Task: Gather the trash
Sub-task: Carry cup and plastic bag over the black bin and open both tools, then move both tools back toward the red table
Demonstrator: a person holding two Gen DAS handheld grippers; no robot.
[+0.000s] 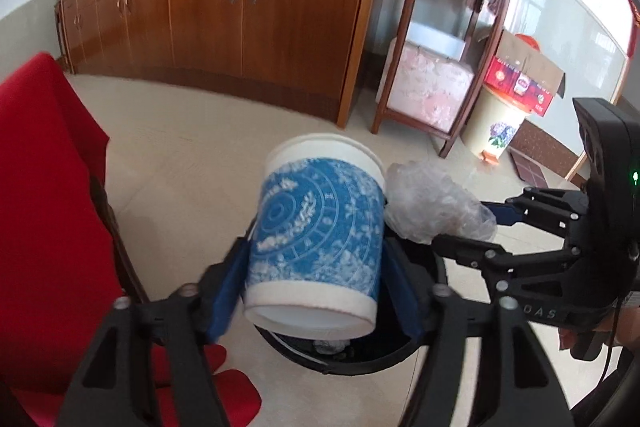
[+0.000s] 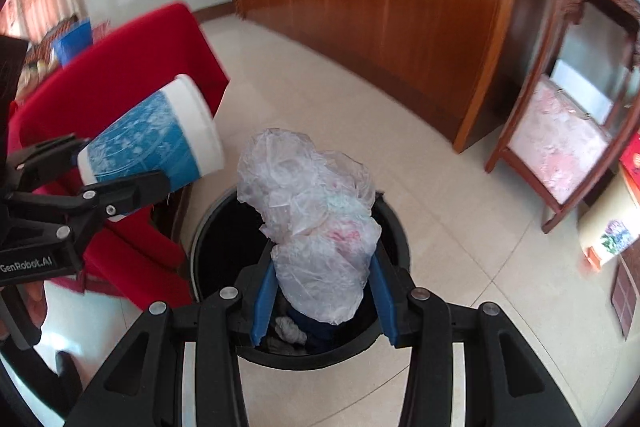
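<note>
I see a long wooden sideboard [image 1: 248, 15] with paired metal door handles running along the far wall, standing on a pale tiled floor [image 1: 180, 131]. To its right there is a dark carved wooden stand [image 1: 448, 39] with a pink patterned cloth panel in its lower part. Beside that stand sits a cream bin with a flower print [image 1: 496, 125], and a red cardboard box [image 1: 520, 79] rests on top of it with its flaps open. A red chair [image 2: 132, 67] fills the left side of my view. Behind it I make out something blue [image 2: 72, 41], possibly a plastic tub, too blurred to tell.
</note>
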